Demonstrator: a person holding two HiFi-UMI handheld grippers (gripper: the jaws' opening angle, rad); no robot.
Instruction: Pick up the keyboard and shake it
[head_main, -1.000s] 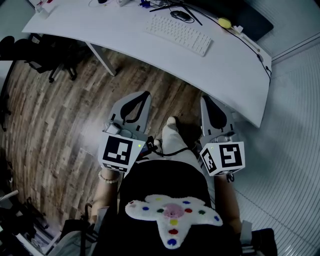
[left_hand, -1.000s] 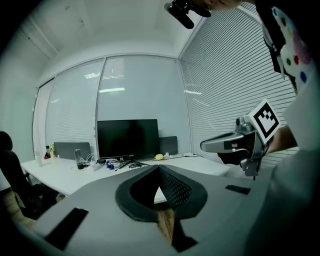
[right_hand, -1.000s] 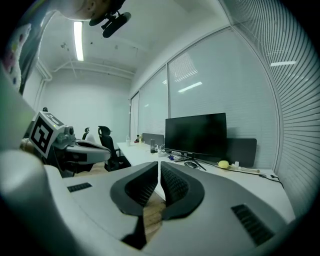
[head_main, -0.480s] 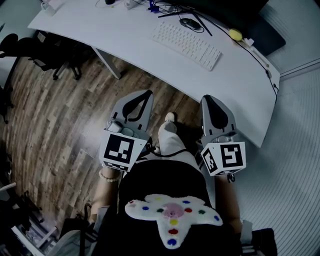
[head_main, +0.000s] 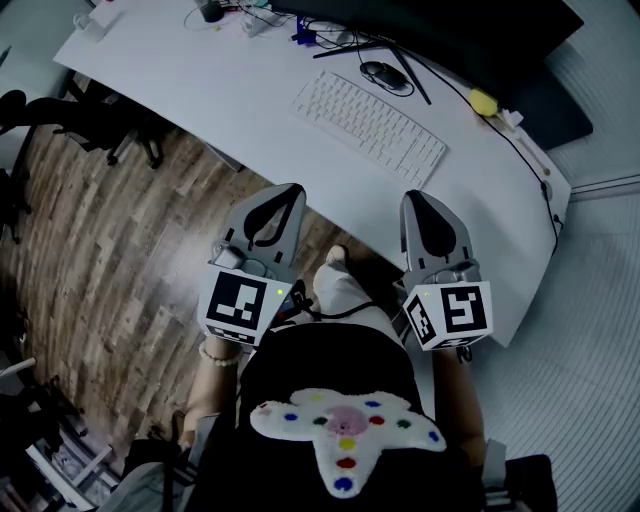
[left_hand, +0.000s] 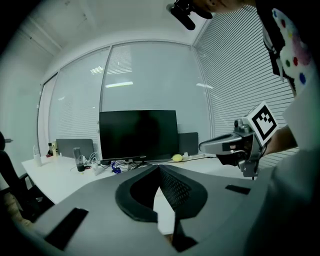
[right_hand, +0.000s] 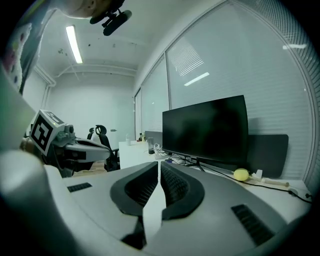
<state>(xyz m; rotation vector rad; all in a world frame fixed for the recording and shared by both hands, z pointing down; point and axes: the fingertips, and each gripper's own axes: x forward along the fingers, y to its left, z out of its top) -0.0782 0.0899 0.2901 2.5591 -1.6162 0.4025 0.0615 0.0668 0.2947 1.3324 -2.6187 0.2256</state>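
A white keyboard (head_main: 368, 126) lies slantwise on the white desk (head_main: 200, 80), in front of the dark monitor (head_main: 440, 40). My left gripper (head_main: 291, 190) is shut and holds nothing; it hovers over the wooden floor just short of the desk's near edge. My right gripper (head_main: 412, 198) is also shut and holds nothing, its tip at the desk's edge below the keyboard's right end. In the left gripper view the shut jaws (left_hand: 159, 167) point at the monitor (left_hand: 138, 135); the right gripper (left_hand: 235, 145) shows at the right. The right gripper view has shut jaws (right_hand: 159, 165) before the monitor (right_hand: 207, 132). The keyboard is hidden in both gripper views.
A black mouse (head_main: 385, 75) and cables lie behind the keyboard. A yellow ball (head_main: 483, 101) sits near the monitor's right side. Small items and a plug cluster (head_main: 255, 18) stand at the desk's far left. Black office chairs (head_main: 80, 120) stand left of the desk.
The desk and keyboard have slid down and closer in the head view, so both grippers now sit nearer the desk's edge. Both jaws have stayed shut.
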